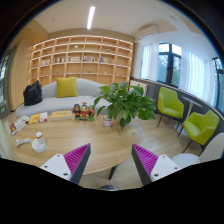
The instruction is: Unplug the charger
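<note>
Gripper (110, 160) fingers apart, holding nothing, over smooth wooden table (100, 140); leafy potted plant (124, 102) beyond them. Charger not discernible.

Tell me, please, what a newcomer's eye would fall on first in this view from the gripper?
Most likely the leafy green plant, which stands on the wooden table just beyond the open gripper. Next, the lime-green chairs beside the table by the window, and the yellow cushion on the sofa under the long wall shelves. No charger can be made out.
</note>
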`<state>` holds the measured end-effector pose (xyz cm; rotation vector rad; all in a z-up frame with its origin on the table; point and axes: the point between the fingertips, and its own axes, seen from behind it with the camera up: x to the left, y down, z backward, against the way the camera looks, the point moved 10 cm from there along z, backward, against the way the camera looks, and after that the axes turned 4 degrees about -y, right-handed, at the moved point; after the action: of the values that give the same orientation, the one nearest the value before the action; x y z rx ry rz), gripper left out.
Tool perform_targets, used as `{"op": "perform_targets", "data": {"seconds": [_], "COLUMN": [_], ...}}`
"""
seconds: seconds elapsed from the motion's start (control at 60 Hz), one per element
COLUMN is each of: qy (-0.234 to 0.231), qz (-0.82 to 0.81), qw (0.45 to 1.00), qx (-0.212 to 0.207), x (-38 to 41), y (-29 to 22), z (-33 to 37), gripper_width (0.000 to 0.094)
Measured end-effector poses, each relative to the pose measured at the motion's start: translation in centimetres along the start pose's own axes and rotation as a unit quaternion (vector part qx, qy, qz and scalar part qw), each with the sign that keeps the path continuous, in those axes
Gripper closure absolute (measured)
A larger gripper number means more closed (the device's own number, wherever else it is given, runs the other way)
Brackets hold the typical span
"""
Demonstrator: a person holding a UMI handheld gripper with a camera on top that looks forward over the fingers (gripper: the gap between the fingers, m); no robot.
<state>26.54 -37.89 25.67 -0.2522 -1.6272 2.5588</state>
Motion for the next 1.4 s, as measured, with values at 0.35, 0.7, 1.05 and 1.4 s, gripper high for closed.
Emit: {"op": "perform_targets", "data": {"seconds": [0.35,0.7,1.05,1.4], "qy": [-0.056,-0.219,-0.218,-0.206], "qz": [0.035,0.059,0.034,0.027], "qw": [0.997,0.974,0.975,0.978], "qx": [0.040,0.018,-0.014,-0.020], "x": [6.8,27.6,36.5,36.3], "y": [6.5,8.9,5.8,5.5], "z": [-2.2,-9.6,-20.2,-20.6], "gripper_width": [0.0089,0.0084,0.0327,0.0675]}}
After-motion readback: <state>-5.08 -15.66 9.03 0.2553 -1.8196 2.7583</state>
